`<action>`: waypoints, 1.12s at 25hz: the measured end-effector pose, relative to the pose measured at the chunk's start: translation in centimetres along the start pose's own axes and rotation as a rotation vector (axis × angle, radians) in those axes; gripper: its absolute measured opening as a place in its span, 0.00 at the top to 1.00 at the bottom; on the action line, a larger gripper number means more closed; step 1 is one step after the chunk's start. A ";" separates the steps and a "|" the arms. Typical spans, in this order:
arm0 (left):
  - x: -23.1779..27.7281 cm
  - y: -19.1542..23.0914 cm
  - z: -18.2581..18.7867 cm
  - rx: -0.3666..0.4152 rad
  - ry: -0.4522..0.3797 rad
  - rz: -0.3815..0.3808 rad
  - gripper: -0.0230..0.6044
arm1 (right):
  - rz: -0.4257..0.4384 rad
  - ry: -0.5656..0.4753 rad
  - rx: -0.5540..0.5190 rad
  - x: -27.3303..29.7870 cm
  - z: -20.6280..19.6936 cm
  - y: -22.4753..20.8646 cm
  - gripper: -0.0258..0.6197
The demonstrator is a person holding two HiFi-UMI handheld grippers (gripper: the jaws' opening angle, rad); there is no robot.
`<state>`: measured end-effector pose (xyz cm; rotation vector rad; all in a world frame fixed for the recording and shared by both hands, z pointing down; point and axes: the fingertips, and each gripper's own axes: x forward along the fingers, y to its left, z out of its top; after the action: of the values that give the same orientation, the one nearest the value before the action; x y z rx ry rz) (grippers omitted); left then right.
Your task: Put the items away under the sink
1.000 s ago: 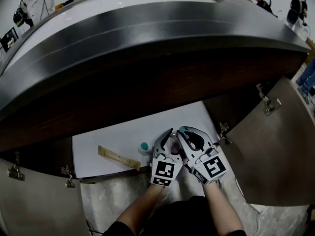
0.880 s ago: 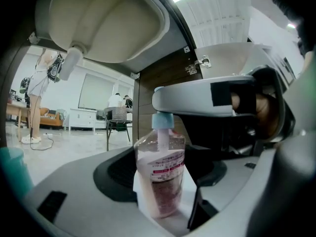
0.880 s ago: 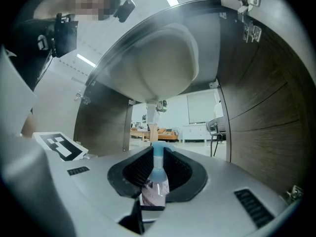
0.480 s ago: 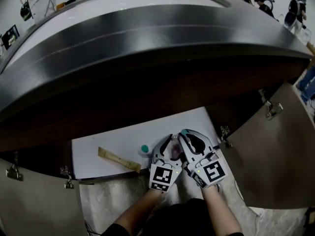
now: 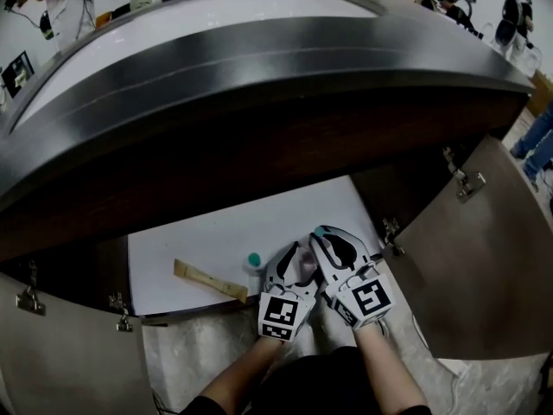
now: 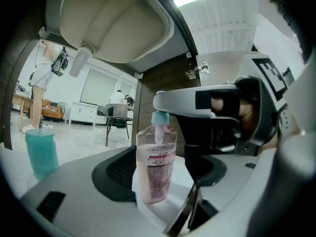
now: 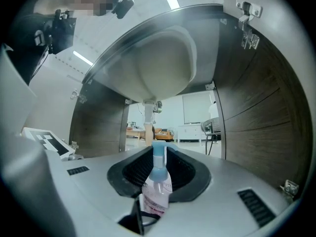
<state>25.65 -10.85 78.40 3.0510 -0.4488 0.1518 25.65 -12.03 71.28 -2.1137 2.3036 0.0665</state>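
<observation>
Small clear bottle with a pale blue pump top, standing upright over the front part of the white cabinet floor, beneath the sink basin. The right gripper is pinching it, both dark pads pressing on the bottle's neck and shoulder. This hold is keeping the pump uppermost, presumably so that nothing leaks while the bottle is being set inside. The left gripper is lying close beside the right one with its jaws spread either side of the same bottle. A strip of white is showing between the bottle and one pad, so this gripper is judged to be guarding or steadying rather than gripping. Whether the base is resting on the floor cannot be told, since the jaws are covering it. The bottle is carrying a pinkish liquid that is reaching most of the way up its body. The cabinet is already housing a teal-topped container just left of the grippers, and a wooden-handled tool is lying flat farther left. The cabinet doors are standing wide open, giving both hands room to reach in.
</observation>
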 end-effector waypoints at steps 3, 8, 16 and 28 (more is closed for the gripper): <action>-0.5 -0.2 0.0 0.001 0.000 -0.002 0.49 | -0.017 -0.004 0.018 -0.1 0.0 -0.4 0.80; -1.5 -0.7 -0.1 -0.003 0.011 -0.029 0.49 | 0.001 0.019 0.019 -0.1 -0.4 0.2 0.76; -2.8 -3.3 0.6 0.016 0.005 -0.124 0.55 | -0.030 0.039 0.049 -2.2 -1.0 -0.1 0.74; -7.3 -4.5 3.1 -0.010 -0.072 -0.026 0.90 | 0.041 0.068 0.016 -6.1 0.2 3.7 0.78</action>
<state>20.29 -4.69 74.35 3.0592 -0.4121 0.0392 22.48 -5.63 71.38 -2.0935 2.3766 -0.0233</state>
